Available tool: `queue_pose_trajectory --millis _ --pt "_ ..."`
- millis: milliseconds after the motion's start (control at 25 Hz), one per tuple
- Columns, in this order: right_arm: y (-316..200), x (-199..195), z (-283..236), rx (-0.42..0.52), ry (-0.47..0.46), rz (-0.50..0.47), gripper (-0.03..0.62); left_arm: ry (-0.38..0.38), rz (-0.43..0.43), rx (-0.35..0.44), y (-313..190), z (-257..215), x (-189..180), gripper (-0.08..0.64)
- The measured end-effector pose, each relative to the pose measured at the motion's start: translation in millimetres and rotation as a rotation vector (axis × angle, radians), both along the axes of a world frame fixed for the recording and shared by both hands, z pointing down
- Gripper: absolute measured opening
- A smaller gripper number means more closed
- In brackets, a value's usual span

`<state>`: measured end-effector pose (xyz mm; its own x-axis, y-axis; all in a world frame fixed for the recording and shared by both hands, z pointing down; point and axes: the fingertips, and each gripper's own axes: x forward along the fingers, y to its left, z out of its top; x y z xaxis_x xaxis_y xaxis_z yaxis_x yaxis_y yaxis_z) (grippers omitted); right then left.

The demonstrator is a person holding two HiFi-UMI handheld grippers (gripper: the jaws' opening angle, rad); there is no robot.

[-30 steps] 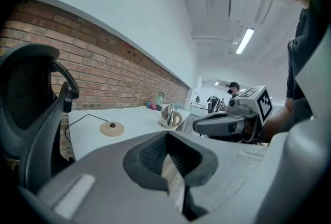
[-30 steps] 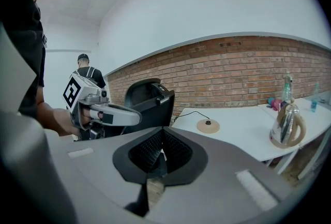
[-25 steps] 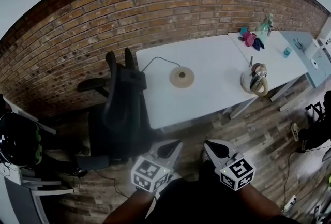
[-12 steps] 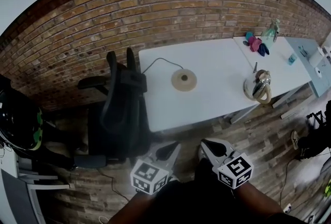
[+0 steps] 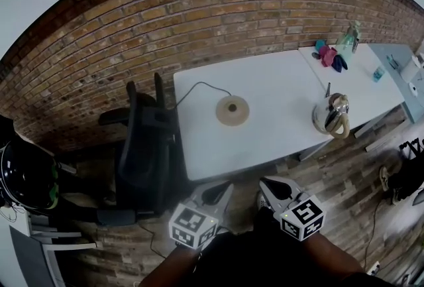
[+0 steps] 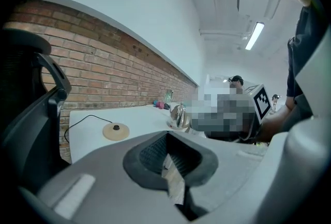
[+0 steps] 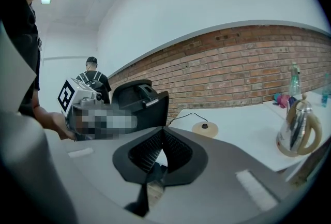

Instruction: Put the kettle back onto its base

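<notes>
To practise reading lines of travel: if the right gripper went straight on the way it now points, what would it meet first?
Probably the near edge of the white table; the right gripper, jaws shut and empty, aims just left of the base. Height and depth are unclear.

A white table (image 5: 278, 80) stood against a brick wall (image 5: 199, 20). A black office chair (image 5: 142, 146) sat beside the table's left end, and a bottle (image 5: 347, 39) stood near its far right corner.

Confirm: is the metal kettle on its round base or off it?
Off. The metal kettle stands upright on the white table, apart from the round beige base.
</notes>
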<state>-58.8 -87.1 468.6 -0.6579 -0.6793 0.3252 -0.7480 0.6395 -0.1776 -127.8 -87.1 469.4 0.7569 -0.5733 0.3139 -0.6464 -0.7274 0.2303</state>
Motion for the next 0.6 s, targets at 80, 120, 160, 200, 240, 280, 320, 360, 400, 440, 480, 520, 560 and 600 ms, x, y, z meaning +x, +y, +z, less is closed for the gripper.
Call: queue_pose_trajectory --millis 80,120,160,200,240,280,320,360,400,440,480,520,560,600 --pt "-10 10 0 0.002 -0.009 0.018 0.026 -0.014 0.017 -0.002 -9 1 9 0.0" --pt "-16 16 0 0.004 -0.014 0.029 0.026 -0.021 0.026 -0.003 -13 2 14 0.0" --pt "-21 23 0 0.007 -0.02 0.041 0.026 -0.029 0.035 -0.004 -18 3 19 0.0" --pt "-27 29 0 0.008 -0.025 0.055 0.026 -0.037 0.046 -0.005 -23 4 24 0.0" --pt "-32 36 0 0.008 -0.031 0.07 0.026 -0.046 0.058 -0.006 -27 5 29 0.0" --pt "-36 43 1 0.008 -0.036 0.085 0.026 -0.054 0.071 -0.006 -31 5 35 0.0" --pt "-41 50 1 0.008 -0.041 0.099 0.026 -0.061 0.084 -0.004 -35 4 41 0.0" --pt "-45 57 0 0.01 -0.046 0.113 0.026 -0.067 0.097 -0.001 -39 3 46 0.0" --pt "-50 63 0 0.014 -0.051 0.126 0.026 -0.073 0.111 0.003 -43 2 52 0.0" --pt "-54 69 -1 0.019 -0.055 0.137 0.026 -0.078 0.124 0.007 -47 1 58 0.0" --pt "-59 75 -1 0.023 -0.058 0.148 0.026 -0.083 0.137 0.011 -51 0 64 0.0" --pt "-63 81 0 0.026 -0.061 0.158 0.026 -0.088 0.149 0.014 -54 0 70 0.0" --pt "-67 87 0 0.028 -0.064 0.167 0.026 -0.092 0.159 0.015 -58 0 75 0.0" --pt "-70 94 1 0.028 -0.066 0.176 0.026 -0.097 0.166 0.016 -62 0 81 0.0"
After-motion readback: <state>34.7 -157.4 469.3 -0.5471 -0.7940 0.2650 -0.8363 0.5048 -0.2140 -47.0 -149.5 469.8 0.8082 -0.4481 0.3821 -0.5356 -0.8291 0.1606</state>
